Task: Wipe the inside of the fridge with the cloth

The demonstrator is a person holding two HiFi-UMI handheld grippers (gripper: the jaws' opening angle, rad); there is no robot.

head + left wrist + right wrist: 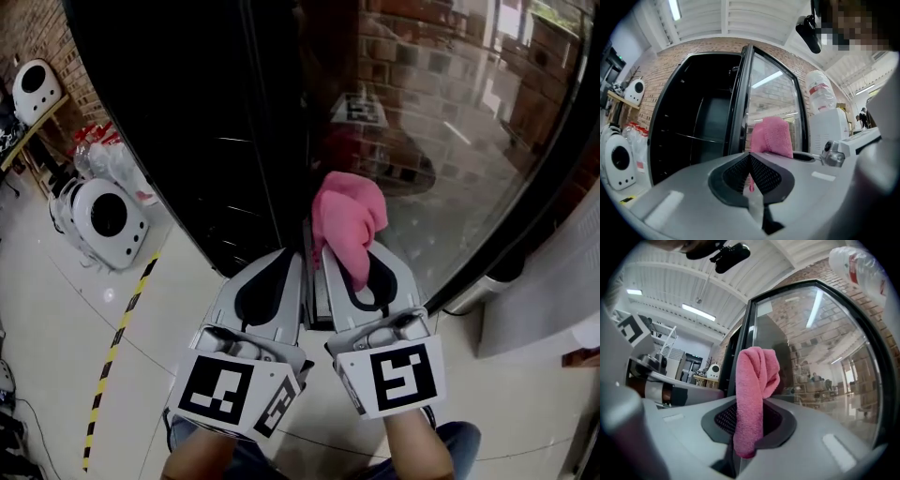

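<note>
The fridge (178,112) stands open. Its dark inside is free to enter left of the door's edge, crossed only by thin wire shelves (701,138). The glass door (441,131), swung out, walls off the right. Its edge rises straight ahead of the left tongs (286,267) and right tongs (349,262), close by. On the floor (56,309) at left, white pods (105,220) stand well clear.

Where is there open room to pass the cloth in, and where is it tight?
The open fridge cavity, left of the glass door, looks bare above and below its wire shelf, though it is dark. It is tight at the door's edge, where the right gripper, shut on the pink cloth, sits close beside the shut left gripper.
</note>
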